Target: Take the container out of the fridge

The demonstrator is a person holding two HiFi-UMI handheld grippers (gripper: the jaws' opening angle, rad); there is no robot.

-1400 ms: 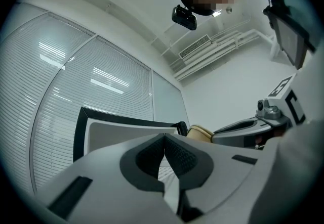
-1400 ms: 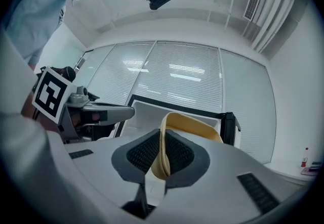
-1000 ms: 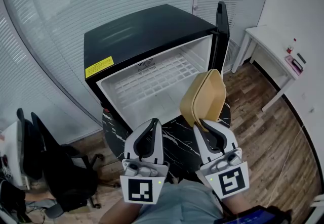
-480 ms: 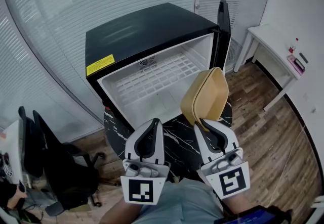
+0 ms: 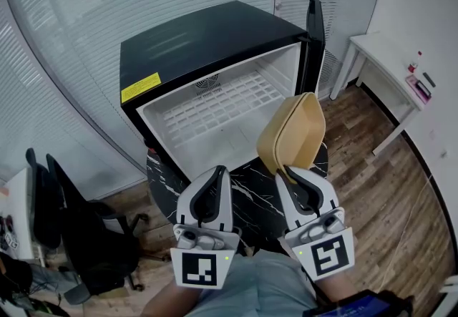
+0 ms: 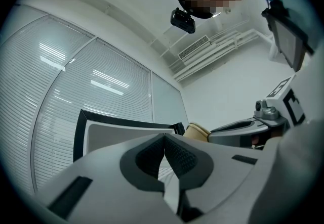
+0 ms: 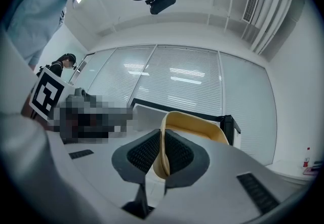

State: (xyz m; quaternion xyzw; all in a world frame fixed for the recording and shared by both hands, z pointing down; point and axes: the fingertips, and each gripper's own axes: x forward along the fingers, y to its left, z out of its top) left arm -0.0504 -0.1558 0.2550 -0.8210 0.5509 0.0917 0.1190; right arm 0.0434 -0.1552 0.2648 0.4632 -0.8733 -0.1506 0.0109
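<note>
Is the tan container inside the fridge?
No, the right claw holds the container by its rim in the air, outside the open fridge.

White side table (image 5: 379, 61) at right — black office chair (image 5: 79, 237) at left, wood floor (image 5: 372, 187)

The container's (image 5: 290, 133) lower rim is hidden between the jaws of the right hand-held gripper (image 5: 293, 171), and its tilted body covers the fridge's (image 5: 207, 58) front right corner. The fridge door (image 5: 313, 29) shows edge-on only, so its inner face cannot be seen. The dark counter (image 5: 250, 197) is mostly covered by the left hand-held gripper (image 5: 217, 172) and the right one. The small things (image 5: 416, 81) on the white counter (image 5: 379, 61) are too small to tell. In the left gripper view only a sliver of the container (image 6: 196, 130) shows.
</note>
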